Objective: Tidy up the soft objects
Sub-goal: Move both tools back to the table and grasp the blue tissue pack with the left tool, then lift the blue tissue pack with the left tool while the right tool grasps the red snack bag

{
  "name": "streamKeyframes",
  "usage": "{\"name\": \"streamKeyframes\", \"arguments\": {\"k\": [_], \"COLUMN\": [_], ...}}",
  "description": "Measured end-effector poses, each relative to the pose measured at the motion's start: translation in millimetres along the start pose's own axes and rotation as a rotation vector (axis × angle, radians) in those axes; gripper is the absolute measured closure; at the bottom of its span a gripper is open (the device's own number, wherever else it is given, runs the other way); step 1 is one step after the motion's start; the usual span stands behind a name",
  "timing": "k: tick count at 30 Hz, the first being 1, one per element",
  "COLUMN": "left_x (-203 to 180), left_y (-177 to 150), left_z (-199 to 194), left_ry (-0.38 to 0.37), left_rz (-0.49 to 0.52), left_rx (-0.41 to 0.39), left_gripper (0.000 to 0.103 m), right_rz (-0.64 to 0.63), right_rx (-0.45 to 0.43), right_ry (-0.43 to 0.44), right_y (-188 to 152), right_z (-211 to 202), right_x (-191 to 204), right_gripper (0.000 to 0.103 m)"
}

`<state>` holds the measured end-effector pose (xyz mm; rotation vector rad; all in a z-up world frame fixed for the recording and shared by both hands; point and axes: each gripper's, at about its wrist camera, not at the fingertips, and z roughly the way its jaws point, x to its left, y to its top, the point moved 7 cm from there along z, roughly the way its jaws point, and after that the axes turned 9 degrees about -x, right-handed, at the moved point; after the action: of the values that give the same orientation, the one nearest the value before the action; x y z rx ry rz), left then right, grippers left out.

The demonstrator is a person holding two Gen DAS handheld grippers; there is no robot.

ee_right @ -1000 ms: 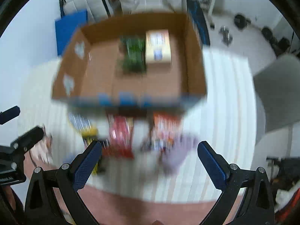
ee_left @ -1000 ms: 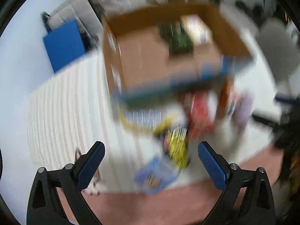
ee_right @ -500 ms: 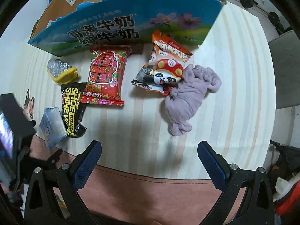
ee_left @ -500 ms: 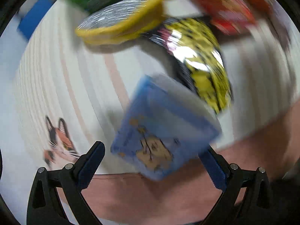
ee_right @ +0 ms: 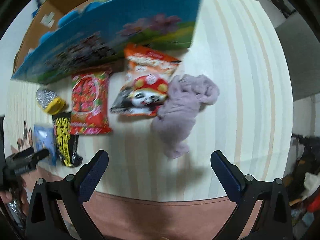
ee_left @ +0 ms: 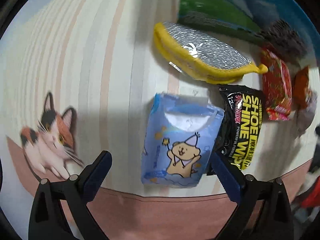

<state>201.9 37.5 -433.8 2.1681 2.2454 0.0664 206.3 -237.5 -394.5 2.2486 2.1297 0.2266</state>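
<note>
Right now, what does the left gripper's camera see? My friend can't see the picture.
The open left gripper hovers around a blue tissue pack with a cartoon hamster. Beside it lie a black shoe-wipes packet and a yellow scrubber on a striped cloth.

Left gripper [ee_left: 160, 166]: black angular frame, two fingers w/ dark blue textured pads [ee_left: 98, 172], silver round screws at joints, lower corners of frame. Right gripper [ee_right: 159, 167]: same build, black arms, blue ribbed pads [ee_right: 91, 177], silver screws. Bit of bare skin, lower left edge of right view.
</note>
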Motion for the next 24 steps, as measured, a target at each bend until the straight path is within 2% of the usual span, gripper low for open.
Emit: {"name": "streamKeyframes", "arguments": {"k": [6,8,9,10,14,17,20,24], "left_x": [-15.2,-15.6,-14.5,-8.2,-0.3,25.7,29.7,36.8], "left_y": [15.8,18.9,18.8,17.4,19.0,16.8,12.4,8.0], "left_z": [20.7,26.7,30.8,39.8,45.0,44.0,43.1,41.6], "left_ry": [-0.032,-0.057,-0.069,-0.076,-0.065,-0.058,-0.064,-0.060], "left_rz": [-0.011,-0.049,-0.064,-0.079,-0.126,-0.168,-0.205,-0.217], "left_rx": [0.048,0.054,0.067,0.079,0.067,0.062,0.057,0.053], "left_gripper": [0.002,0.011,0.021,0.026,0.033,0.042,0.049,0.055], "right_rz": [0.129,0.172,0.185,0.202,0.226,0.228,0.230,0.225], "right_rx": [0.004,0.013,0.017,0.024,-0.043,-0.072,-0.079,-0.070], "right_ry": [0.000,0.002,0.001,-0.001,0.079,0.131,0.120,0.064], "right_y": [18.8,23.6,22.2,23.3,35.9,47.5,61.3,75.8], "right_z": [19.3,26.7,26.7,27.7,12.4,6.3,15.7,31.0], "right_x": [-28.4,-35.7,-38.8,-41.5,-31.2,-18.0,-10.2,-5.9], "right_gripper": [0.000,0.000,0.001,0.002,0.002,0.002,0.002,0.005]}}
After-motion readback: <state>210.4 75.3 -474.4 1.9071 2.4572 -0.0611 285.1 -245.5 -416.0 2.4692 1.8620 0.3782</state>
